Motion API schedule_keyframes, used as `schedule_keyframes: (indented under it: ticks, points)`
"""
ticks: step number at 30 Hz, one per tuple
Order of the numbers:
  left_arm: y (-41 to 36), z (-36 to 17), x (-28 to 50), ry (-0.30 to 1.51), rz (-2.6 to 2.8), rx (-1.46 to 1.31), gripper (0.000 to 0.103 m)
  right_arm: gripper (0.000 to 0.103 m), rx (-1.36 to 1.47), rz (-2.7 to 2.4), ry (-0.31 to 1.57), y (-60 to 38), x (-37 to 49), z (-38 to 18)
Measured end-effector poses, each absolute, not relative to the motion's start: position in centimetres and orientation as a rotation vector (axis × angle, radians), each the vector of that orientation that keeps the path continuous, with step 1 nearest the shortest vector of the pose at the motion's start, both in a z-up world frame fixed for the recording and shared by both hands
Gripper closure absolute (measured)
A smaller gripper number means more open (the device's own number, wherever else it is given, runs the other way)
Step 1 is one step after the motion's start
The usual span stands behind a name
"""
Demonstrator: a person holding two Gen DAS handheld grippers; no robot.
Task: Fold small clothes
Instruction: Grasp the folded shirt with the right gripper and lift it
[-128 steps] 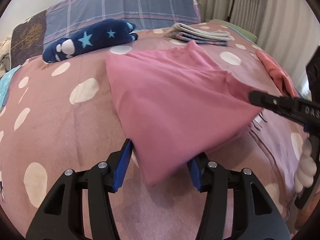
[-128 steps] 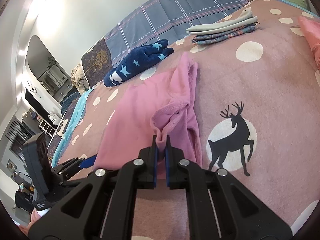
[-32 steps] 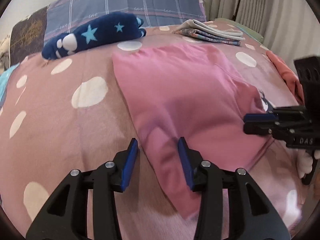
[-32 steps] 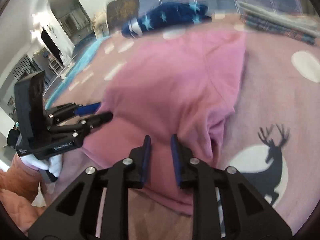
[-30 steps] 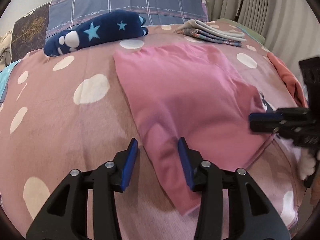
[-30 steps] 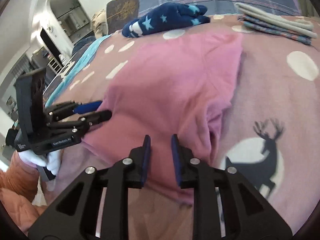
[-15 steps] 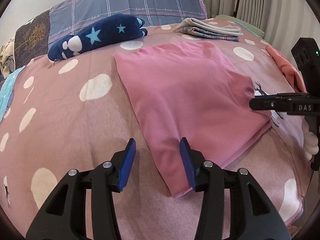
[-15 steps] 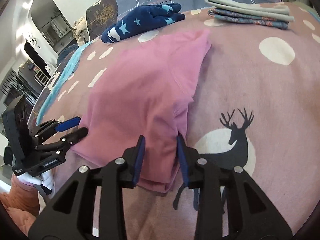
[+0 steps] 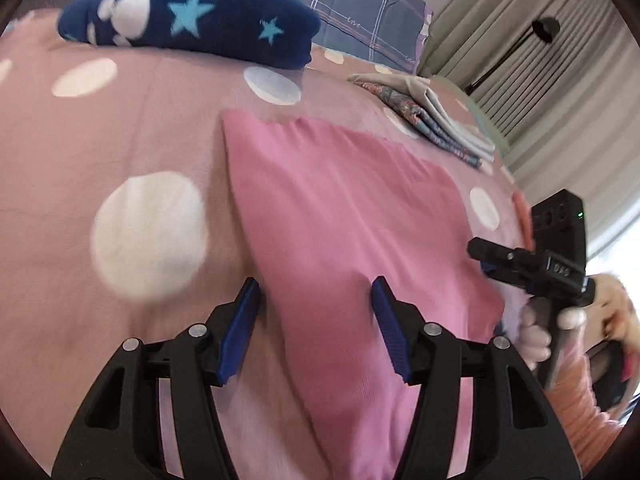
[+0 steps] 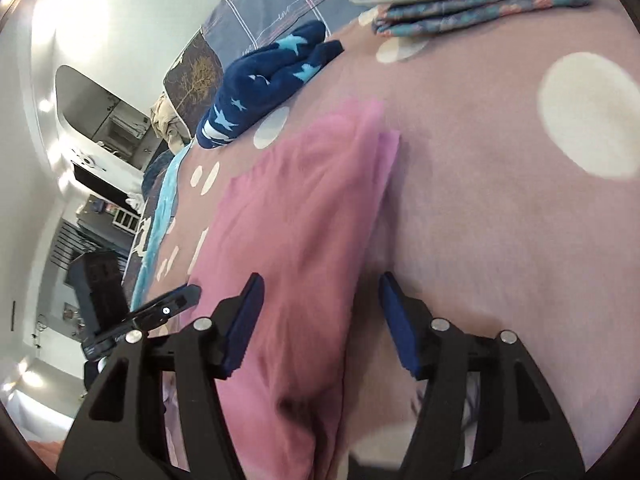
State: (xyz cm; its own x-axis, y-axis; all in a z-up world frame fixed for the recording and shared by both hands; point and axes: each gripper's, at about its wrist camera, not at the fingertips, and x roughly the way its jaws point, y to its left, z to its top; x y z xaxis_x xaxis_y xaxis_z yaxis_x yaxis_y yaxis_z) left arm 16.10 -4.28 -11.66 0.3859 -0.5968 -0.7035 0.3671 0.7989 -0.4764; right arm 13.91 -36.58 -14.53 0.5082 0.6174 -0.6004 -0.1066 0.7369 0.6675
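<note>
Pink garment (image 9: 352, 216) flat on bed (image 9: 60, 152), both tongs spread wide, holding nothing.
Left tongs (image 9: 316, 320) straddling near left edge; right tongs (image 10: 320, 320) straddling right edge. Near hem cut off below frame; right view blurred, layer count unclear.

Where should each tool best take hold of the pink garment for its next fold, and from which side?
Probably the pink garment at its near corners: left tool on the left edge, right tool on the right edge, both from the near side. It lies flat, and each open tool already straddles its edge.
</note>
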Motion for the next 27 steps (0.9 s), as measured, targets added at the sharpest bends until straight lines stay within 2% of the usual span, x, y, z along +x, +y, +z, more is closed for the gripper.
schedule_keyframes:
  ticks: [2, 4, 5, 6, 8, 11, 18, 23, 27]
  points:
    - [-4.6, -11.9, 17.5, 1.006, -0.645, -0.291, 0.044, 0.043, 0.608, 0.500, 0.946, -36.3, 15.2, -14.4]
    - [-5.2, -12.0, 18.7, 1.009, -0.651, -0.299, 0.047, 0.048, 0.596, 0.514, 0.966, -35.6, 17.3, -14.5]
    - [-5.5, -12.0, 19.1, 1.006, -0.643, -0.293, 0.060, 0.056, 0.580, 0.510, 0.974, -35.1, 18.1, -14.5]
    - [-5.8, -12.1, 19.4, 1.002, -0.628, -0.287, 0.075, 0.070, 0.562, 0.500, 0.979, -34.8, 18.6, -14.6]
    - [-6.1, -11.4, 19.3, 0.979, -0.619, -0.276, 0.082, 0.081, 0.536, 0.483, 0.981, -34.2, 19.1, -14.7]
    - [-6.8, -9.0, 17.3, 0.886, -0.610, -0.189, 0.084, 0.084, 0.426, 0.437, 0.907, -33.1, 17.3, -12.8]
    - [-9.5, 2.0, 13.9, 0.638, -0.686, -0.107, 0.084, 0.085, 0.312, 0.378, 0.607, -33.9, 10.6, -2.6]
    - [-15.7, 10.4, 14.4, 0.484, -0.714, 0.024, 0.084, 0.085, 0.271, 0.285, 0.450, -37.3, 8.7, 4.7]
    - [-20.5, 14.0, 16.7, 0.424, -0.719, 0.081, 0.084, 0.085, 0.236, 0.156, 0.367, -41.3, 9.6, 9.6]
